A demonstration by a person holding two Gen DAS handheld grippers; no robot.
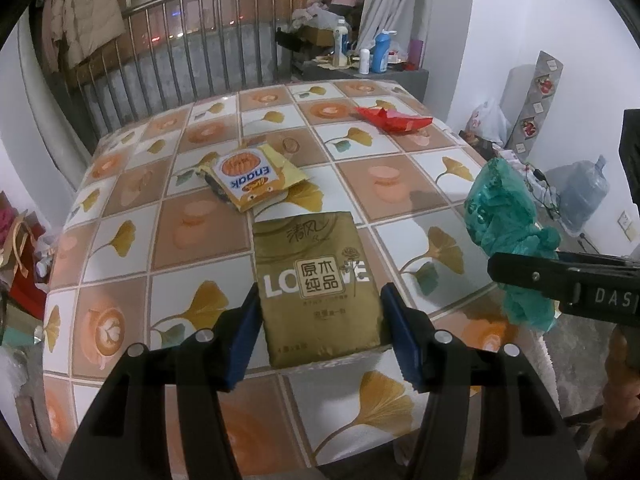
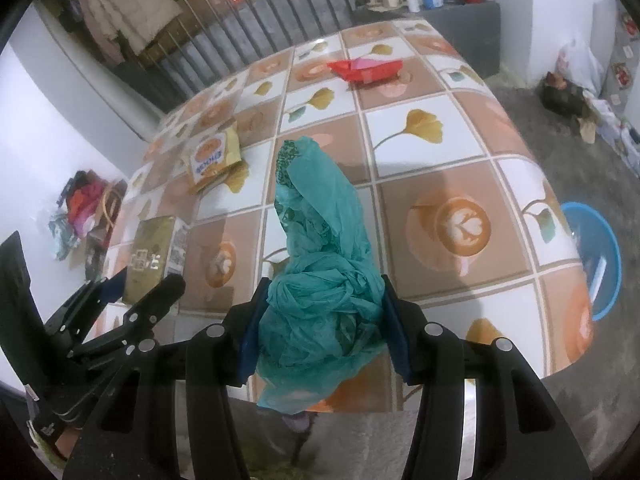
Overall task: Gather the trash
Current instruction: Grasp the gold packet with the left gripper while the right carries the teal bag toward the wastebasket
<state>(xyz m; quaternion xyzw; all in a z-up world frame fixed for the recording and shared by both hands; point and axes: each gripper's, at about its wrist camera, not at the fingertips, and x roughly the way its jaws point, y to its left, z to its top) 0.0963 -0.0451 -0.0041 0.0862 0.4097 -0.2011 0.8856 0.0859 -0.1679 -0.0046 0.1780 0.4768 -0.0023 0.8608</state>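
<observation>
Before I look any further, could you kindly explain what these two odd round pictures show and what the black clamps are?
Each picture comes from a wide-angle camera on a hand-held two-finger gripper, looking along its fingers; a person carries one in each hand. In the left view, the left gripper has its blue pads on either side of a gold tissue pack lying on the patterned table; whether they press it is unclear. In the right view, the right gripper is closed on a crumpled green plastic bag. Also on the table are a yellow snack wrapper and a red wrapper.
</observation>
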